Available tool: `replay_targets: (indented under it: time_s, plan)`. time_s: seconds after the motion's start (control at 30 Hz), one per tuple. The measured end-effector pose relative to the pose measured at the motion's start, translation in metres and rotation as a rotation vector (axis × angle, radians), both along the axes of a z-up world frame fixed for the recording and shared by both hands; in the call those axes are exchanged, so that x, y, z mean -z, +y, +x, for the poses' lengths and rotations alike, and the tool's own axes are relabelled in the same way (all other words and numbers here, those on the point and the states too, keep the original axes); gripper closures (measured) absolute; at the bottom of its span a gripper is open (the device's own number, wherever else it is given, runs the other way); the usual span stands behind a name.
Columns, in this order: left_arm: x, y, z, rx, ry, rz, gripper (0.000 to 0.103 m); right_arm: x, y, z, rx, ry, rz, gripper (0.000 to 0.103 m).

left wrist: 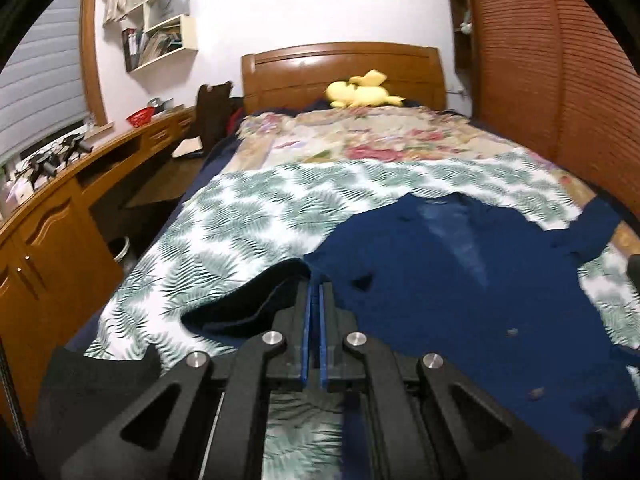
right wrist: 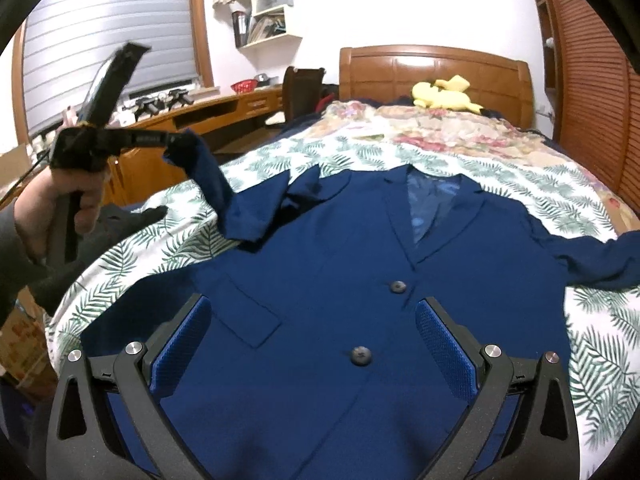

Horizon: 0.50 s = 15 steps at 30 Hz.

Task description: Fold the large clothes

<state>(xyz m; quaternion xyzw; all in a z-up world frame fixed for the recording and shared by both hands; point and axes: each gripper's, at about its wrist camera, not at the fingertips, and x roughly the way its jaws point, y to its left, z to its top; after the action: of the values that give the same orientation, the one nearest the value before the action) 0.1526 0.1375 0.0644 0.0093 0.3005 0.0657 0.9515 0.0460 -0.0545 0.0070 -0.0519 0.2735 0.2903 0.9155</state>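
Observation:
A navy blue suit jacket (right wrist: 340,264) lies face up on the leaf-print sheet, buttoned, collar toward the headboard. It also shows in the left wrist view (left wrist: 460,280). My left gripper (left wrist: 315,286) is shut on the end of the jacket's left sleeve (left wrist: 248,300). In the right wrist view the left gripper (right wrist: 176,142) holds that sleeve (right wrist: 216,192) lifted above the bed's left side. My right gripper (right wrist: 312,308) is open and empty, hovering over the jacket's lower front near the buttons (right wrist: 361,356). The other sleeve (right wrist: 592,256) lies spread to the right.
The leaf-print sheet (right wrist: 360,152) covers the bed, with a floral blanket (right wrist: 440,124) and a yellow plush toy (right wrist: 444,96) by the wooden headboard. A wooden desk (left wrist: 80,184) runs along the left. A slatted wardrobe (left wrist: 552,80) stands at the right.

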Motion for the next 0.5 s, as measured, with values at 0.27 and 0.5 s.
replay_targets:
  time_s: [0.27, 0.5]
  plan:
    - [-0.026, -0.081, -0.021, 0.127, -0.027, 0.015, 0.103, -0.012, -0.04, -0.015, 0.056, -0.033, 0.0, 0.0]
    - [-0.022, -0.13, -0.045, 0.176, -0.014, 0.072, 0.103, -0.022, -0.068, -0.015, 0.105, -0.053, 0.015, 0.0]
